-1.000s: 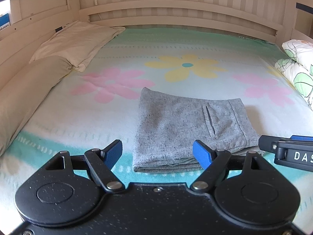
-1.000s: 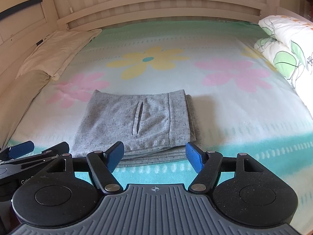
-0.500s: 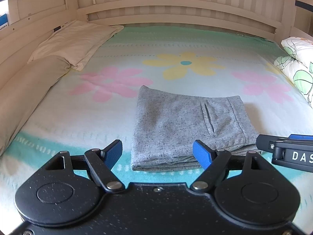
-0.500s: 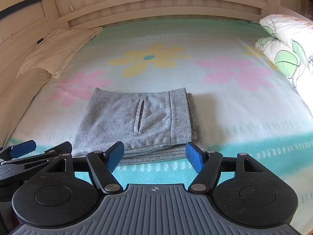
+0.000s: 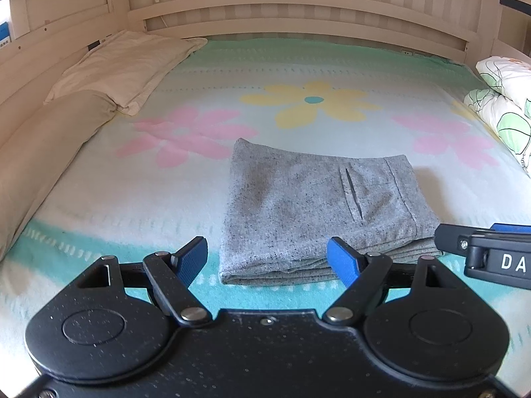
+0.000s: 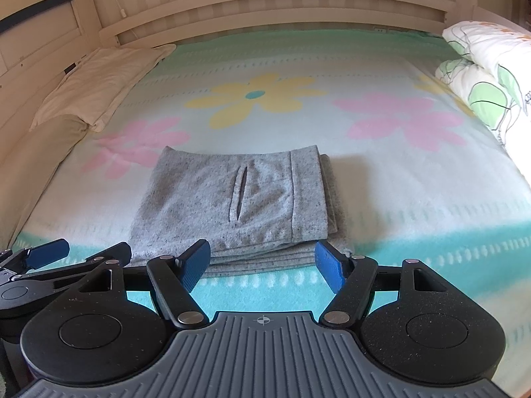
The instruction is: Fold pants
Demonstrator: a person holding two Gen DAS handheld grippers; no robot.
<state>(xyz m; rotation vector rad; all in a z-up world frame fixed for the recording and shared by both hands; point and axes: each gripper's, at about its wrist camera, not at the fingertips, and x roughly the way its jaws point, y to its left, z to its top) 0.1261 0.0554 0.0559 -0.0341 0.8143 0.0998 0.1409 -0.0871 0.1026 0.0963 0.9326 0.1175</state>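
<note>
Soft daylight is cast across the flowered blanket (image 6: 381,76), brightest toward the right, where the leaf-print quilt (image 6: 491,66) is nearly washed out. A faint shadow is thrown right of the folded grey pants (image 6: 232,195). Straight bed rails are bowed by fisheye distortion; the edges are slightly blurred.

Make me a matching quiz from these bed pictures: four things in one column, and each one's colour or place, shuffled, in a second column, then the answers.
Things:
1. pants
2. cream pillow
3. leaf-print bedding
4. centre flower

Descriptions:
A. yellow, printed on the blanket
B. grey, folded into a stack
C. at the right edge of the bed
D. at the left, near the far rail

Pairs: 1-B, 2-D, 3-C, 4-A
</note>
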